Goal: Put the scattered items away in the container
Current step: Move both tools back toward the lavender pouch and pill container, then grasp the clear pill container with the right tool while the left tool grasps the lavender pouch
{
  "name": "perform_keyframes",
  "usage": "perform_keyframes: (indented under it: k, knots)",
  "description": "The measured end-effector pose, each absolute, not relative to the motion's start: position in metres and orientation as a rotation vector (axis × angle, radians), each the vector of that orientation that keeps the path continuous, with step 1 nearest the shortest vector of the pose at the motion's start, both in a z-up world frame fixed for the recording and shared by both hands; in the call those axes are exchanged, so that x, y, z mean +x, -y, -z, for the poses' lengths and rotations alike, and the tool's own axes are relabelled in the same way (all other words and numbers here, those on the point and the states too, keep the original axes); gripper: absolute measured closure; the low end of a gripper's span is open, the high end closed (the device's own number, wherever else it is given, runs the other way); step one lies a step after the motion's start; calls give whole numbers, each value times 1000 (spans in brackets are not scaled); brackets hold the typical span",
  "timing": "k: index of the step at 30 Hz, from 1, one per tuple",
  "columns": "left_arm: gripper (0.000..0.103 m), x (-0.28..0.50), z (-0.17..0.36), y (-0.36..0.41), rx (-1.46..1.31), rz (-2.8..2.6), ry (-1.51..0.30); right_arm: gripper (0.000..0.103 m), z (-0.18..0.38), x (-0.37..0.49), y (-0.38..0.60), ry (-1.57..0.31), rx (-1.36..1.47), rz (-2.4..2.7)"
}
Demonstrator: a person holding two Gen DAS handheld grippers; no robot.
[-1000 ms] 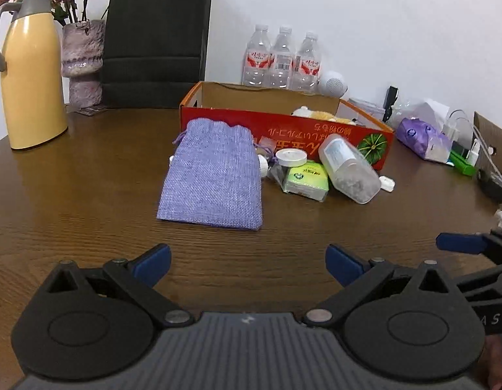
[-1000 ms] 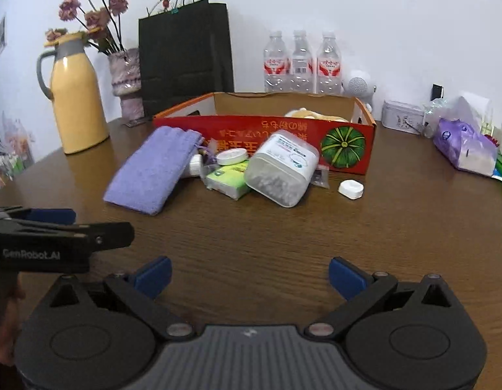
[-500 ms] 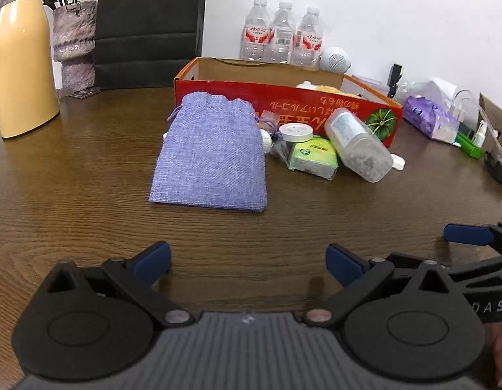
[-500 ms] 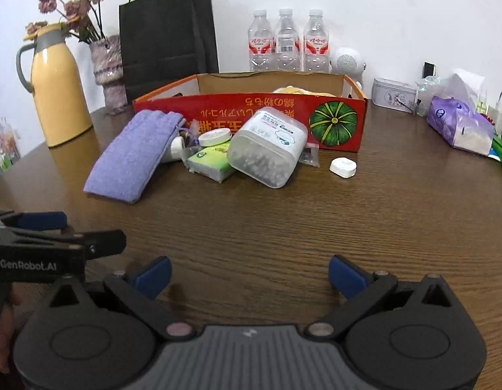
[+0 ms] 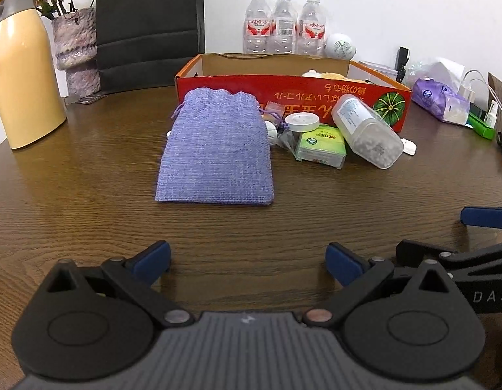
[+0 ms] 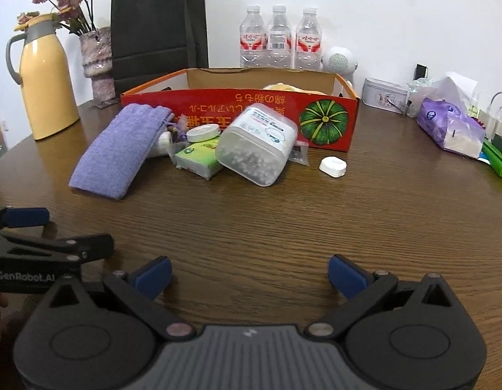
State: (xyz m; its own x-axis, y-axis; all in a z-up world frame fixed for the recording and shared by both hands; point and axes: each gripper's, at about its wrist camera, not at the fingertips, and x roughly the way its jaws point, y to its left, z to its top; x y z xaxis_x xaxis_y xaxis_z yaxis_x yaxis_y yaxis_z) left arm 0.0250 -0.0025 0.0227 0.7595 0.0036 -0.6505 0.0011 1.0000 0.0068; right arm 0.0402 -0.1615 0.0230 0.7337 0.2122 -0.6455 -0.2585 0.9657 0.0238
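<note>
A red cardboard box (image 5: pixel 293 89) (image 6: pixel 238 104) stands open on the brown table with something yellow inside. In front of it lie a purple cloth pouch (image 5: pixel 215 152) (image 6: pixel 119 152), a round white lid (image 5: pixel 304 122) (image 6: pixel 202 132), a green packet (image 5: pixel 320 144) (image 6: pixel 199 159), a clear jar of beads (image 5: pixel 367 131) (image 6: pixel 259 143) on its side and a small white case (image 6: pixel 332 166) (image 5: pixel 408 146). My left gripper (image 5: pixel 247 261) is open and empty, short of the pouch. My right gripper (image 6: pixel 249 274) is open and empty, short of the jar.
A yellow jug (image 5: pixel 20 74), a vase (image 5: pixel 77 52), a black paper bag (image 5: pixel 150 22) and three water bottles (image 5: pixel 283 26) stand behind the box. A purple tissue pack (image 6: pixel 449 126), a tin (image 6: pixel 384 96) and chargers lie at the right.
Both grippers have moved forward a little toward the scattered items, which now look closer. Both stay open and empty. Nothing on the table has moved.
</note>
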Motion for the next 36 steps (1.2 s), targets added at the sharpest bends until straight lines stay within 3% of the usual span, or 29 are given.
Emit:
perform_keyframes:
  k: [8, 10, 15, 20, 21, 22, 23, 24, 26, 27, 31, 36]
  knots:
    - [0, 51, -44, -22, -76, 97, -691, 0, -24, 51, 159, -714, -84, -272]
    - [0, 74, -53, -32, -86, 92, -689, 7, -31, 66, 160, -723, -70, -264]
    - [0, 118, -50, -43, -43, -13, -697, 6, -58, 114, 172, -579, 121, -283]
    - [1, 129, -39, -74, -258, 55, -753, 11, -40, 162, 174, -709, 212, -197]
    - [9, 130, -39, -77, -269, 51, -750, 22, -35, 165, 175, -726, 230, -213]
    - [28, 130, -39, -79, -276, 45, -742, 35, -33, 165, 175, -726, 239, -229]
    - [42, 129, -39, -80, -276, 41, -739, 39, -33, 163, 174, -711, 220, -230]
    - [56, 128, -39, -80, -279, 51, -743, 39, -32, 161, 172, -713, 204, -219]
    - [73, 121, -40, -78, -287, 62, -733, 40, -30, 157, 174, -704, 184, -206]
    - [86, 116, -40, -76, -281, 59, -719, 40, -31, 154, 174, -701, 180, -203]
    - [101, 93, -46, -72, -312, 80, -700, 40, -43, 128, 173, -648, 90, -187]
    - [101, 36, -72, -49, -213, 60, -557, 40, -63, 63, 163, -511, -54, -214]
